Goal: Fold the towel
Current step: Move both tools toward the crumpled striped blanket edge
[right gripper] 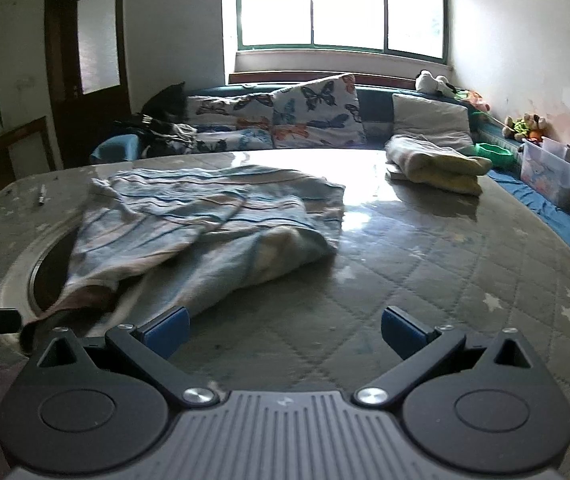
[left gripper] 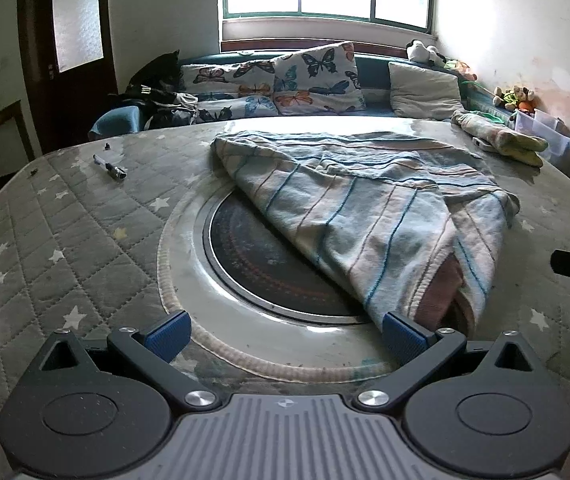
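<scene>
A pale blue striped towel (left gripper: 365, 200) lies rumpled and partly doubled over on the quilted table cover, draped over the right side of a round dark burner. In the right wrist view the same towel (right gripper: 205, 224) spreads left of centre. My left gripper (left gripper: 285, 334) is open just in front of the towel's near corner, its right pad (left gripper: 399, 334) next to the hem. My right gripper (right gripper: 283, 332) is open over bare cover, its left pad (right gripper: 167, 332) close to the towel's near edge. Neither holds anything. Each gripper's tip shows at the other view's edge.
A round burner (left gripper: 261, 268) with a metal rim is set into the table. A folded yellowish towel (right gripper: 437, 164) sits at the far right. A pen (left gripper: 110, 167) lies at the far left. A bench with butterfly cushions (right gripper: 313, 112) and a clear storage box (right gripper: 549, 172) lie beyond.
</scene>
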Action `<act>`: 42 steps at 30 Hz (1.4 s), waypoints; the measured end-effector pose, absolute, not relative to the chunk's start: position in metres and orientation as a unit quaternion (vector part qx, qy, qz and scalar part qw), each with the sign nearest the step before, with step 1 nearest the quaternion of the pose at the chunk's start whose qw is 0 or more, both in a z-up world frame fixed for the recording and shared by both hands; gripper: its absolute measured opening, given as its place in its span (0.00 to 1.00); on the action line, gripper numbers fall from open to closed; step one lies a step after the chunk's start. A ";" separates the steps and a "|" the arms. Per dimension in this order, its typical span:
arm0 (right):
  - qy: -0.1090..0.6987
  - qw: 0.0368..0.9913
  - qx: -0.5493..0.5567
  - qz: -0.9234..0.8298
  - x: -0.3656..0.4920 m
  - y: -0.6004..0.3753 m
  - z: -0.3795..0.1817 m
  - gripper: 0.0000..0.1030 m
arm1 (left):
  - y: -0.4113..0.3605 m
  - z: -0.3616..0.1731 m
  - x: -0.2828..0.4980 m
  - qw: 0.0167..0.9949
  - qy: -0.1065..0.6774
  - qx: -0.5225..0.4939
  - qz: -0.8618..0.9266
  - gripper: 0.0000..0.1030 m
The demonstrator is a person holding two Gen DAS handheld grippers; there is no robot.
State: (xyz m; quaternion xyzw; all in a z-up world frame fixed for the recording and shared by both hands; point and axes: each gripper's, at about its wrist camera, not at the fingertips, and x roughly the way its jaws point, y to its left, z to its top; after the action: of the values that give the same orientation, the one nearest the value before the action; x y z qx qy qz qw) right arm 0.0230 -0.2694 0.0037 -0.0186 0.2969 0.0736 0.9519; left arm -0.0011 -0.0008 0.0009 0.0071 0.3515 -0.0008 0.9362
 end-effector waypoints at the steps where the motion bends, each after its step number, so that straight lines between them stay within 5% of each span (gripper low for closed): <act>1: 0.295 0.952 -0.021 0.075 0.023 -0.266 0.004 1.00 | -0.001 0.001 -0.002 0.936 0.351 0.006 -0.002 1.00; 42: 0.315 0.943 -0.028 0.107 0.037 -0.249 0.013 0.99 | -0.046 0.013 0.022 0.938 0.334 0.064 -0.062 1.00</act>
State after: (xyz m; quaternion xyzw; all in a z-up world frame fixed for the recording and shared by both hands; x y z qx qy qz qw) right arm 0.0374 -0.2485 0.0127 -0.0281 0.3146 0.1070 0.9428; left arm 0.0219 -0.0460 0.0131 0.0636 0.3345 -0.0618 0.9382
